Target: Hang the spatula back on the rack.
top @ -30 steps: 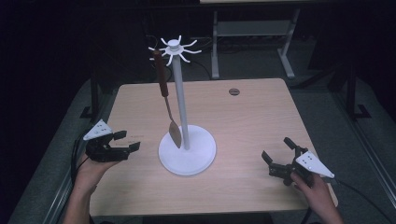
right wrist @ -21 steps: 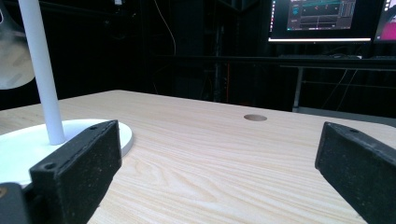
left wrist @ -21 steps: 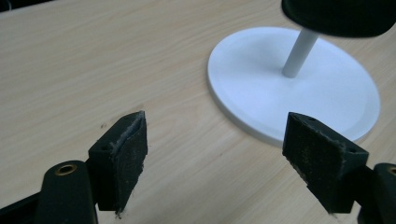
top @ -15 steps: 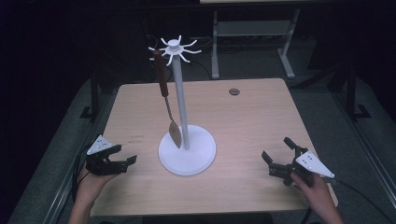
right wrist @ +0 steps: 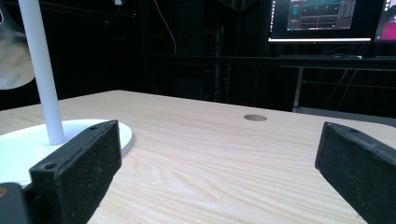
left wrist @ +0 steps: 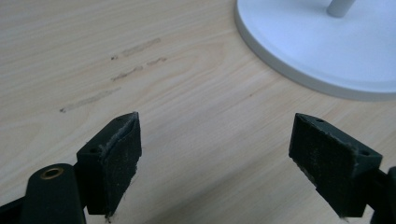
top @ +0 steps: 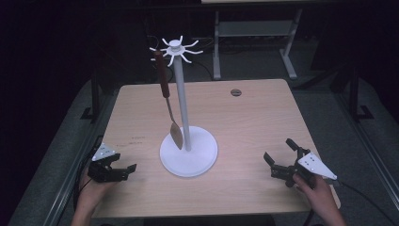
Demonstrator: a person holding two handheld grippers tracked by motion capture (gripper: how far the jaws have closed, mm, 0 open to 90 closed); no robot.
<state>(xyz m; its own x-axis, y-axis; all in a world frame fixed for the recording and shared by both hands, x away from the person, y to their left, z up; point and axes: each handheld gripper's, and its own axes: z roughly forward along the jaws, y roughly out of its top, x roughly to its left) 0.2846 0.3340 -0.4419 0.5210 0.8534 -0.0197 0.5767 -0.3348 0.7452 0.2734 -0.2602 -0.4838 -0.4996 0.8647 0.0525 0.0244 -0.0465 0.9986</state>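
From above, the spatula [top: 165, 96] hangs by its brown handle from a hook at the top of the white stand [top: 188, 151], blade just above the base, so it dangles clear of the table [top: 244, 122]. The left gripper [top: 123, 170] sits left of the stand's base, the right gripper [top: 281, 159] well to its right.

In the left gripper view, the jaws have just been opening and gape over bare wood beside the stand's base, nothing between them.

In the right gripper view, the jaws stand wide apart and empty, aimed level past the stand's pole, apparently resting.

Laboratory or test room: dark surroundings, lit monitors [right wrist: 322, 21] at upper right of the right gripper view, metal-framed bench [top: 254, 28] behind a plain wooden worktop [top: 263, 117].
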